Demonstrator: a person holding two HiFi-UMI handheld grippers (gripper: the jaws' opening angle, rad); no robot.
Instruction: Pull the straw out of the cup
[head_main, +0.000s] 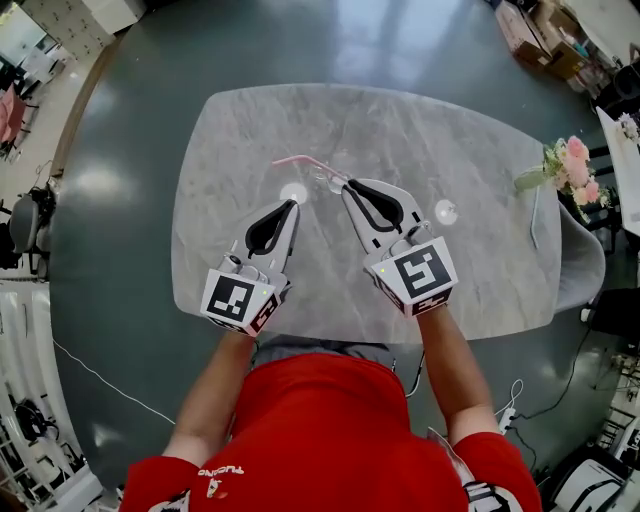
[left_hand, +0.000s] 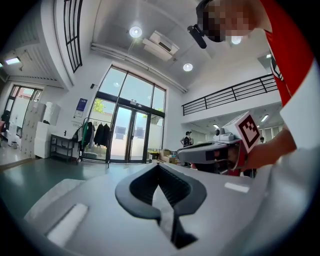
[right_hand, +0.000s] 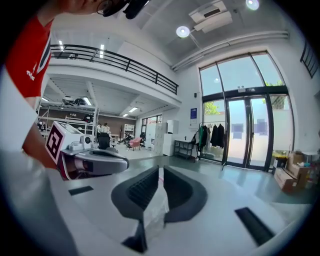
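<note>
Nearest the camera, the person's red shirt fills the bottom of the head view, with both bare forearms reaching forward over the marble tabletop. The left gripper is on the person's left, its jaws pressed together at the tips with nothing between them. It hangs just beside a bright reflection of a lamp on the stone. The right gripper sits close alongside it, tips angled slightly toward the left one. Its jaws are closed and pinch the pink straw by one end. The rest of the straw runs out from the tips toward the left of the view, lying beyond and across the front of the left gripper's tips. The right gripper view also shows a clear crinkled strip caught between its pads, whether film or thin plastic I cannot tell. No cup can be made out for certain. Farther off, at the tabletop's right end, stands a bunch of pink flowers, and dark green floor surrounds it all
</note>
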